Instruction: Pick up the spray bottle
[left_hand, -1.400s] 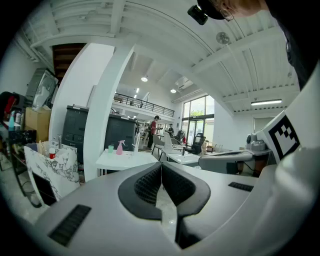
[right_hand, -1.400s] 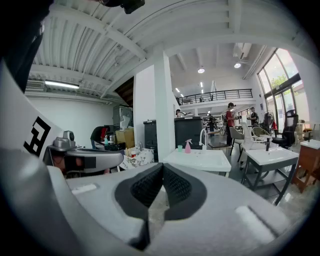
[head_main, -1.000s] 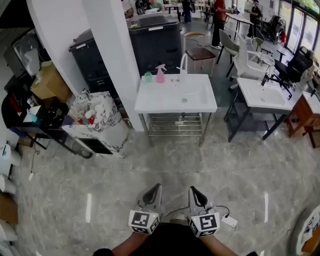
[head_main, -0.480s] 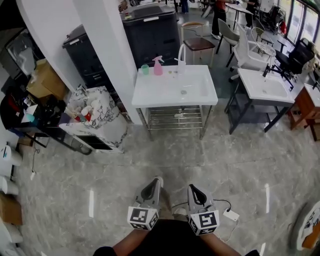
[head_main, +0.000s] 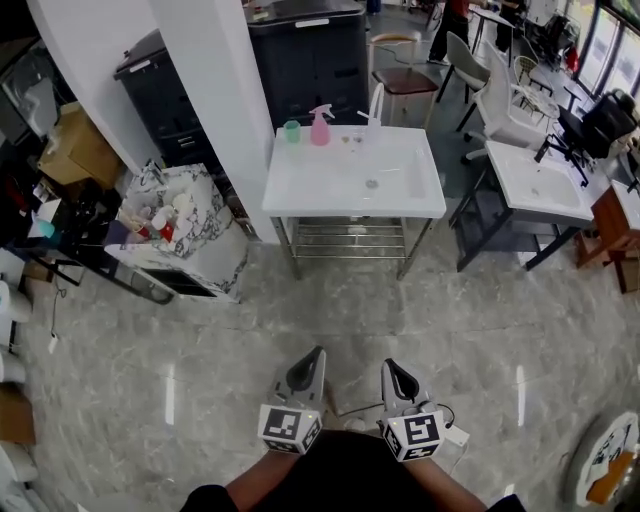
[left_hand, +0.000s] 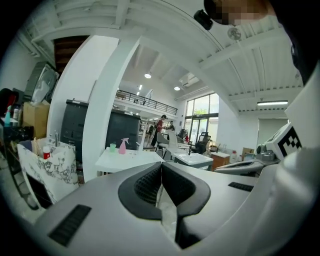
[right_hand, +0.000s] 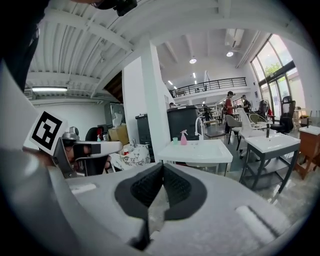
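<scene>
A pink spray bottle (head_main: 320, 127) stands at the back edge of a white sink table (head_main: 300, 190), far ahead of me across the floor. It also shows small in the left gripper view as the spray bottle (left_hand: 122, 146) and in the right gripper view as the spray bottle (right_hand: 183, 138). My left gripper (head_main: 309, 364) and right gripper (head_main: 399, 374) hang side by side low in the head view, well short of the table. Both are shut with nothing between the pads.
A green cup (head_main: 292, 131) stands left of the bottle and a white tap (head_main: 375, 105) to its right. A white pillar (head_main: 215, 95) and a marble-patterned cabinet (head_main: 195, 250) flank the table's left. A second sink table (head_main: 545, 185) and chairs stand at the right. A white power adapter (head_main: 452, 438) lies on the floor.
The sink table with the bottle has come closer and sits lower in the head view. Both grippers have moved forward together and stay shut.
</scene>
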